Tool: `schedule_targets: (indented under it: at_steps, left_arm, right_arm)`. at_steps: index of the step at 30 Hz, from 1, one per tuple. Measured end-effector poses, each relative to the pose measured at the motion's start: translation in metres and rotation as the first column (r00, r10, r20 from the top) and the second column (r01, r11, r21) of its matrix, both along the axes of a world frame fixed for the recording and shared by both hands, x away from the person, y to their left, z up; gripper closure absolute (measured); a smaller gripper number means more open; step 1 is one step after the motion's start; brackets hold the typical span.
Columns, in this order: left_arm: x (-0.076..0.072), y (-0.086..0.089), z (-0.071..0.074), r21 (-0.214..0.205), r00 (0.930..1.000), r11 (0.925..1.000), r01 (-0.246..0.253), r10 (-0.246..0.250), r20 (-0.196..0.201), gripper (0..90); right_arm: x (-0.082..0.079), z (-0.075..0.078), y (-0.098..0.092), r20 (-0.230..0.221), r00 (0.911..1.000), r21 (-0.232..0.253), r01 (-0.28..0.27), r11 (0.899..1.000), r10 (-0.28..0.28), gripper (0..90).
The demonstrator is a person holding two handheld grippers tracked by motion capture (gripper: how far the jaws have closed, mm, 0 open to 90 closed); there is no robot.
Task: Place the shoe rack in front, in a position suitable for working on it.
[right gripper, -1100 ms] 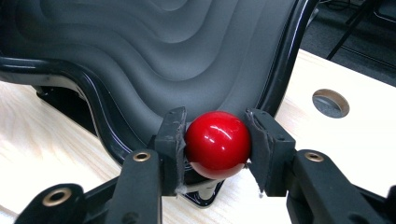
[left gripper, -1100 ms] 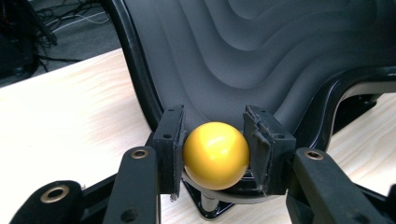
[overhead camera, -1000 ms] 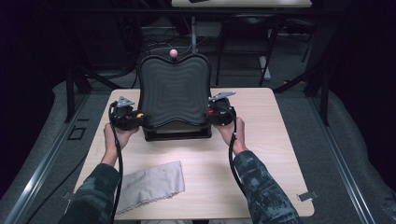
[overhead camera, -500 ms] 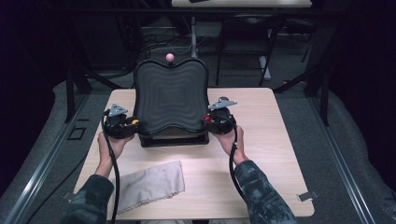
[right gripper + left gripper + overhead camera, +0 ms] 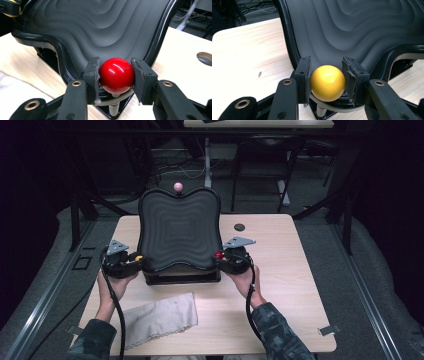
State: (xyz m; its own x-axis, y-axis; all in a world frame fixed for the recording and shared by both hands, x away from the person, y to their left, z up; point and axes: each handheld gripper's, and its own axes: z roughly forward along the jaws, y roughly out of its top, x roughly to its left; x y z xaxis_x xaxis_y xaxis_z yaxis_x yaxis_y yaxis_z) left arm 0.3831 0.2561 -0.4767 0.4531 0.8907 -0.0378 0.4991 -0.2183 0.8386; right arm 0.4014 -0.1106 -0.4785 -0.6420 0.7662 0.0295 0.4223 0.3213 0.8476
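A black rippled board (image 5: 179,232) on a dark base sits tilted on the wooden table (image 5: 290,285); it also shows in the left gripper view (image 5: 352,27) and the right gripper view (image 5: 100,27). My left gripper (image 5: 327,78) is shut on the yellow ball knob (image 5: 327,82) at the board's near-left corner (image 5: 138,258). My right gripper (image 5: 115,75) is shut on the red ball knob (image 5: 116,75) at the near-right corner (image 5: 218,254). A pink ball knob (image 5: 177,186) stands at the board's far edge. Both hands hold the grippers from the near side.
A beige cloth (image 5: 157,319) lies on the table's near left, in front of the board. A small dark hole (image 5: 240,226) sits in the tabletop at the far right, also seen as the hole (image 5: 205,58). Dark frame legs and cables stand behind the table.
Both grippers have drawn toward the near edge of the table with the knobs in them, and the board's near edge has come with them and tilted more.
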Motion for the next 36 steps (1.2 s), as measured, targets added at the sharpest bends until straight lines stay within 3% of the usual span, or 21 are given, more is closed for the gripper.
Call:
schedule_targets:
  at_steps: [6,22,28,29,32,36]
  left_arm:
    - [-0.01,0.002,-0.001,-0.007,1.0,1.0,0.001,0.0,0.01,60.1]
    - [-0.03,0.006,0.002,0.005,0.9998,1.0,-0.004,0.004,-0.019,60.1]
    - [-0.034,0.009,0.002,0.008,0.9997,1.0,0.0,0.0,-0.025,60.1]
    - [-0.034,0.01,0.002,0.007,0.9997,1.0,0.001,-0.001,-0.025,60.1]
    - [-0.033,0.011,0.002,0.01,0.9996,0.9999,0.005,-0.004,-0.027,60.1]
    - [-0.034,0.013,0.002,0.008,0.9997,1.0,-0.002,0.002,-0.025,60.1]
  right_arm:
    - [-0.008,-0.002,0.0,0.001,0.9998,0.02,-0.02,1.0,0.02,59.9]
    - [-0.026,-0.003,0.0,-0.005,0.9975,0.033,-0.071,0.997,0.071,59.9]
    - [-0.032,-0.003,0.002,-0.006,0.9961,0.04,-0.088,0.995,0.088,59.9]
    - [-0.034,-0.003,0.003,0.0,0.9978,0.018,-0.067,0.998,0.067,59.9]
    - [-0.035,-0.004,0.003,-0.002,0.9958,0.044,-0.091,0.995,0.091,60.0]
    - [-0.037,-0.004,0.005,0.001,0.9959,0.033,-0.09,0.995,0.09,59.9]
